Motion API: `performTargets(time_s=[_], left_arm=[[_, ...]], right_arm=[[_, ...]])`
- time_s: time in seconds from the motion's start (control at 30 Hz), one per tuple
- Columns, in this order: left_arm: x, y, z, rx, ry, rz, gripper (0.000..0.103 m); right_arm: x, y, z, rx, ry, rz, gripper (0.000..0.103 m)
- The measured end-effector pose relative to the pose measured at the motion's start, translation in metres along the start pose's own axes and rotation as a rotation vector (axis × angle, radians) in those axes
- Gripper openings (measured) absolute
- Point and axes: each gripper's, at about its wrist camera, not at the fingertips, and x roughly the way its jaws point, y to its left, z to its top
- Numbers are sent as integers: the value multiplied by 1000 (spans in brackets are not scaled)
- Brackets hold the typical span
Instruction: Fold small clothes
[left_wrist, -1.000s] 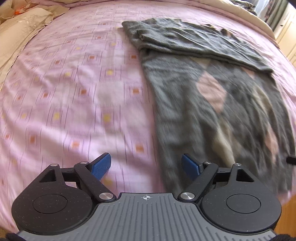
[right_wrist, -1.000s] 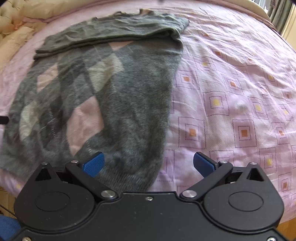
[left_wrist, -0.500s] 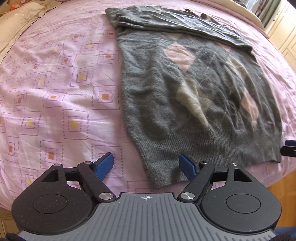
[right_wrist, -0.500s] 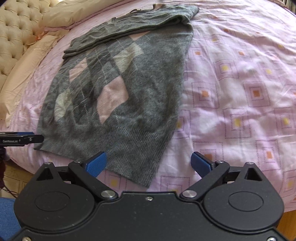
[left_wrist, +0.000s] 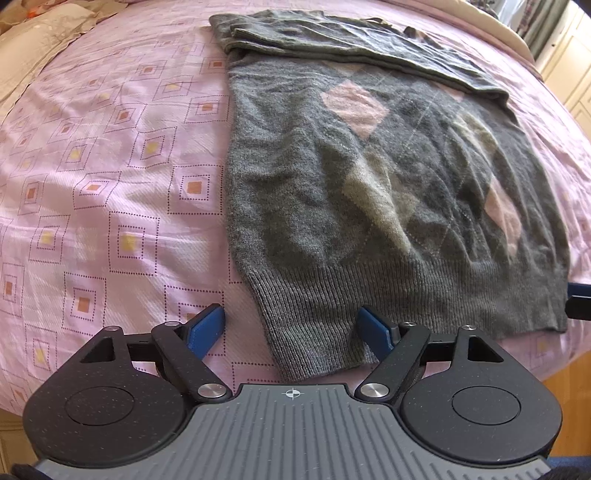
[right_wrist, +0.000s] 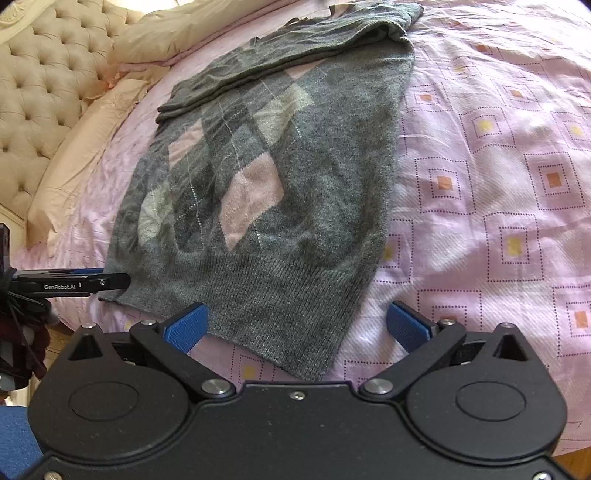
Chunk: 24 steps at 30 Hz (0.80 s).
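The sweater (left_wrist: 332, 206) lay flat on the pink sheet (left_wrist: 110, 192), sleeves folded across its top, ribbed hem nearest both claws. The left claw (left_wrist: 293, 328) sat wide open, empty, its pads straddling the hem's left corner. The right claw (right_wrist: 297, 325) gaped just as wide over the hem's right corner, gripping nothing.

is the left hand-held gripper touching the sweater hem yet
Cannot tell. In the left wrist view the left hand-held gripper straddles the hem corner of the grey argyle sweater, jaws open, but height above the fabric isn't visible.
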Motion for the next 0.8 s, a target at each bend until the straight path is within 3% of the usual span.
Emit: performTargets(time_s=[0.13,0.3,0.4,0.43,0.47,0.7,0.8], left_arm=[[-3,-1,1,-17,0,-55,77],[-2,-8,0,-11,4,-59,77],[-3,-8,0,-26,3,-65,76],[-3,-7,0,-33,3,-66,75],[-3,-6,-1,-38,3,-67,70],[-5,1,-1,-62,-2,-78,62],[-6,5,0,-68,-4,-73,51]], right_arm=[[1,-1,5,-22,33,15,103],[0,-7,9,6,56,51,103],[-1,-8,9,34,54,75,92],[0,-9,8,43,61,98,82],[1,-9,7,52,66,113,80],[3,-7,6,76,32,115,78],[5,-9,9,102,31,117,71]])
